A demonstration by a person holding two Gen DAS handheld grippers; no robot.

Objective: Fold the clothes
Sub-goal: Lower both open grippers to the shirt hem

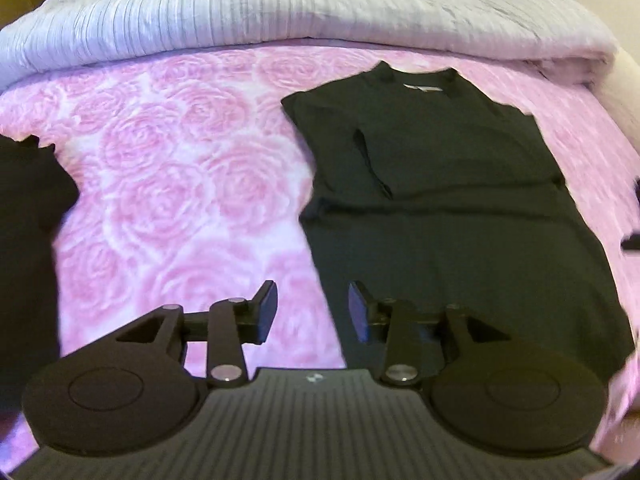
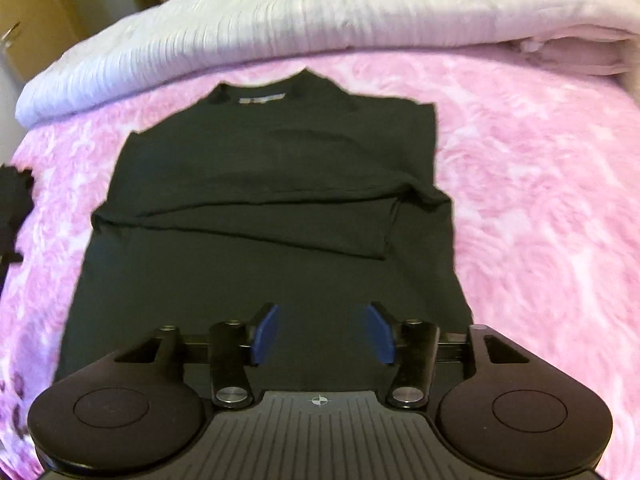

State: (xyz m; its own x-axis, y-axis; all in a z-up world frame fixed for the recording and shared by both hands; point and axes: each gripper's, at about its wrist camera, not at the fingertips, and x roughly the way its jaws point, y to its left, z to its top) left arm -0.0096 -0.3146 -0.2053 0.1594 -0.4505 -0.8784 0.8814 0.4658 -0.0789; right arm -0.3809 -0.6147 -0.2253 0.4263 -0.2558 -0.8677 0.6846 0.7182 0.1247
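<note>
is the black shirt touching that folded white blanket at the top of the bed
Apart. The right wrist view shows a strip of pink bedspread between the black shirt collar and the white blanket.

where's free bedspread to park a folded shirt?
Widest bare patch: pink bedspread between the black shirt and the dark garment at the left edge. Another lies right of the shirt. The far end is crowded by the folded white blanket.

Your black cotton T-shirt lies flat straight ahead of the right gripper, collar at the far end, both sleeves folded inward across the chest. Its hem reaches under the spread blue pads, nothing pinched between them.
</note>
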